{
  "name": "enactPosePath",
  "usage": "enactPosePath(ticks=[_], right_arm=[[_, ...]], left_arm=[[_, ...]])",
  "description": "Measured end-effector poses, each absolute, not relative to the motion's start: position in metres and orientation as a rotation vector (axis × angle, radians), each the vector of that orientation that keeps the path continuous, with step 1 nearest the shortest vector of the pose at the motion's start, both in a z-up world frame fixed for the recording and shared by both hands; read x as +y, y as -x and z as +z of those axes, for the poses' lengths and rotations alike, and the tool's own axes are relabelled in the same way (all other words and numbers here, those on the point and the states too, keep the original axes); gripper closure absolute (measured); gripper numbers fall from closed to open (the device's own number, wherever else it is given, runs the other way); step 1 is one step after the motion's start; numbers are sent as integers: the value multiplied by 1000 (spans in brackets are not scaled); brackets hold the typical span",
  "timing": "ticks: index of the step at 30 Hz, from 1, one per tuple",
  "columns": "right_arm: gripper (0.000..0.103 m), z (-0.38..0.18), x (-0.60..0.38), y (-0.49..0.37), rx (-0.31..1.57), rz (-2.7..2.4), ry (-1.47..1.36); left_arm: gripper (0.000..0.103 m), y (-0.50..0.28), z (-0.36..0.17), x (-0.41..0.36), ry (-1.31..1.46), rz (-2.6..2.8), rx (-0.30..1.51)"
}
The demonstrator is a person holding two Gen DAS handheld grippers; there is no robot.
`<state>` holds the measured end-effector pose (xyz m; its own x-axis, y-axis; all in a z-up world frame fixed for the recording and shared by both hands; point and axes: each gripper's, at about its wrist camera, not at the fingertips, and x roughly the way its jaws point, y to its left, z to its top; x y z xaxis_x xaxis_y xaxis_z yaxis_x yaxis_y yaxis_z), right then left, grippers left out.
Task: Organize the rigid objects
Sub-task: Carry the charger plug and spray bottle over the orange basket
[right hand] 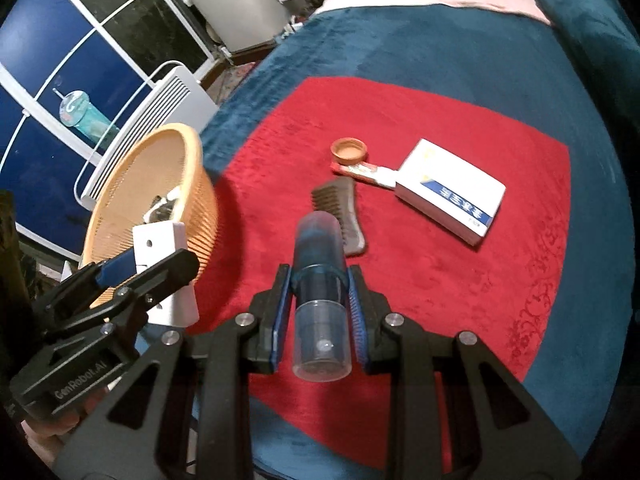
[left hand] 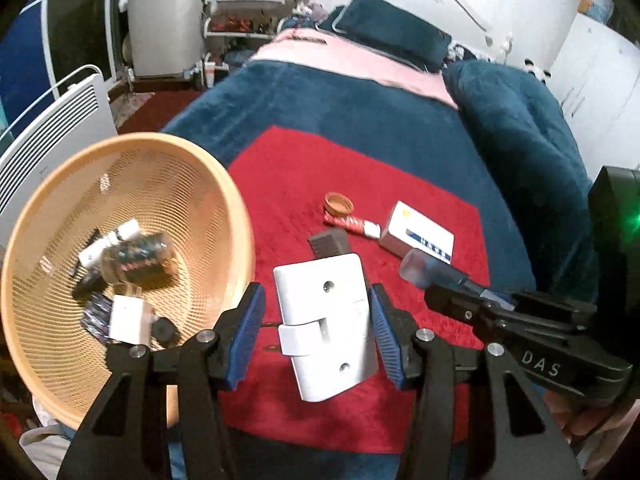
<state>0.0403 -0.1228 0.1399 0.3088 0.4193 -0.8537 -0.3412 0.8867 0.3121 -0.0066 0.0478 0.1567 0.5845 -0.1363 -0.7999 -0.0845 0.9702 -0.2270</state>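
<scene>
My left gripper is shut on a white switch plate and holds it above the red cloth, right beside the orange mesh basket. The plate also shows in the right wrist view. My right gripper is shut on a blue translucent tube, also visible in the left wrist view. On the red cloth lie a brown comb, an orange cap, a red-and-white tube and a white box.
The basket holds a small bottle, a white adapter and other small items. A white radiator stands behind it. The red cloth lies on a blue blanket, with a pillow at the far end.
</scene>
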Motion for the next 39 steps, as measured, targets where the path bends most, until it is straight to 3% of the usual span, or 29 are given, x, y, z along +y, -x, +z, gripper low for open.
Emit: enactPosePath(ticks=[22,39], right_arm=[[75,168,-6,-32,1110,685,39],[75,159,49,-29,1144,748,97]], left_arm=[[49,45,164,184,375,207,911],[49,58,147,235,433,290,945]])
